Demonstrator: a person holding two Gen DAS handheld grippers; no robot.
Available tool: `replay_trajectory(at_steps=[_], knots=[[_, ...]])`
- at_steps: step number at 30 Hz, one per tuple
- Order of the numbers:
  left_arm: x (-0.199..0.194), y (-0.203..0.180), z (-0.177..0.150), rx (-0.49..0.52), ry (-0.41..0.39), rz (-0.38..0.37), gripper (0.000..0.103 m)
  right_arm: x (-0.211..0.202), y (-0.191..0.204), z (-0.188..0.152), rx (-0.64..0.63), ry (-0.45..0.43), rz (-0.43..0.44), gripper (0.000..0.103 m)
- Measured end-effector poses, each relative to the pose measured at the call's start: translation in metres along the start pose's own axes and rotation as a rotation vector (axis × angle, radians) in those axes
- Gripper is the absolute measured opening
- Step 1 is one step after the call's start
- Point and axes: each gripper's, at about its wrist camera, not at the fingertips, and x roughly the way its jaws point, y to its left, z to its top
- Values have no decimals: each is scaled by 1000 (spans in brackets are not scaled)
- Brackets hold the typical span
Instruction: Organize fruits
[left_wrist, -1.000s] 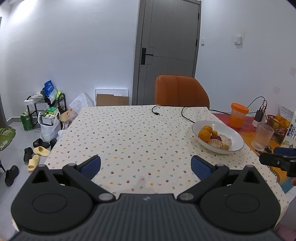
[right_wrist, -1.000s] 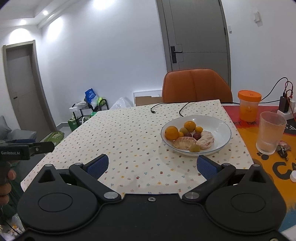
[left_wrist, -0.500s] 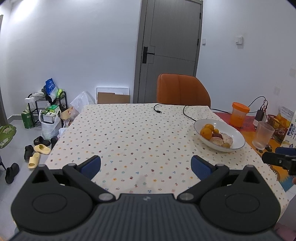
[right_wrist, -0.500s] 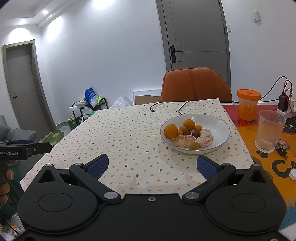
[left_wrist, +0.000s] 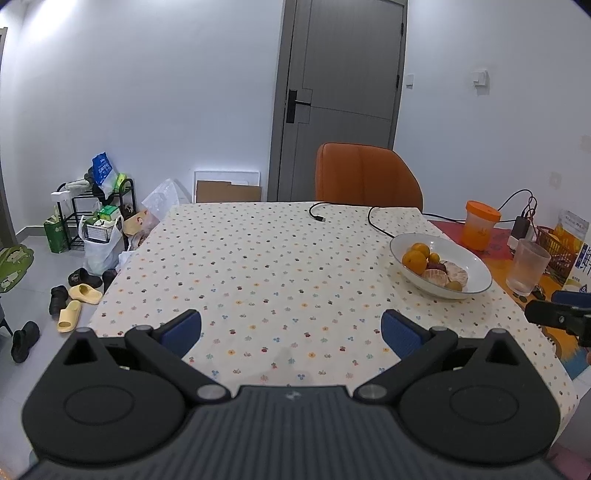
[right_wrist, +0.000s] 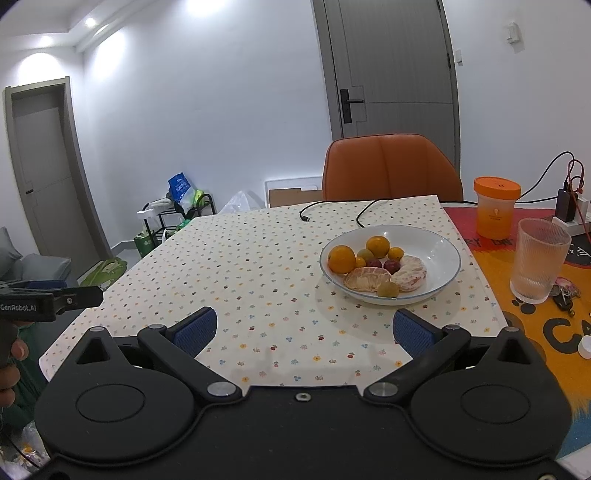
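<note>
You hold both grippers above the near edge of the tabletop (left_wrist: 258, 258), which is covered with a cream cloth with small flowers. The left gripper (left_wrist: 291, 332) has its jaws spread wide, and nothing is between the blue pads (left_wrist: 183, 330); under the gap you see only the cloth. The right gripper (right_wrist: 304, 330) is in the same condition: jaws wide apart, blue pads (right_wrist: 195, 330) empty, bare cloth below them. The fruits are all together in a white bowl (right_wrist: 439, 254) with a thin blue rim, which stands on the cloth towards the right side of the tabletop, ahead of the right gripper and well apart from the left one. In the bowl there is a big orange (right_wrist: 341, 259) at the left, a second orange (right_wrist: 378, 246) behind it, some small yellow and dark red fruits in the middle, two peeled citrus pieces (right_wrist: 367, 278) at the front, and one small green fruit (right_wrist: 388, 290) at the near rim. To the right of the bowl, on an orange mat, stands a ribbed glass (right_wrist: 539, 258), and behind it an orange jar (right_wrist: 495, 212) with a lid. A black cable (left_wrist: 343, 216) lies on the cloth behind the bowl, and an orange chair (left_wrist: 365, 177) stands at the far side of the tabletop. In the right wrist view, your hand (right_wrist: 11, 362) shows at the left edge, holding the handle of the left gripper.
</note>
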Motion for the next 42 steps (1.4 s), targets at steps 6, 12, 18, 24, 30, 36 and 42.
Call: replay_trajectory(at_steps=[6, 12, 18, 24, 30, 36, 42], knots=[[1, 2, -1, -2, 5, 2, 103, 1, -1, 0, -1, 1, -3, 103], [1, 2, -1, -2, 4, 2, 103, 1, 0, 0, -2, 0, -4, 103], [0, 2, 0, -4, 2, 1, 103, 2, -1, -1, -2, 5, -5, 103], [0, 0, 1, -1, -2, -3, 103, 2, -2, -1, 1, 2, -8, 103], [-1, -2, 1, 1, -4, -8, 103, 2, -3, -2, 2, 2, -11, 103], [-1, -2, 1, 0, -4, -6, 103, 2, -3, -2, 1, 2, -10, 103], [0, -3, 1, 0, -4, -7, 103, 3, -3, -2, 1, 5, -12, 103]])
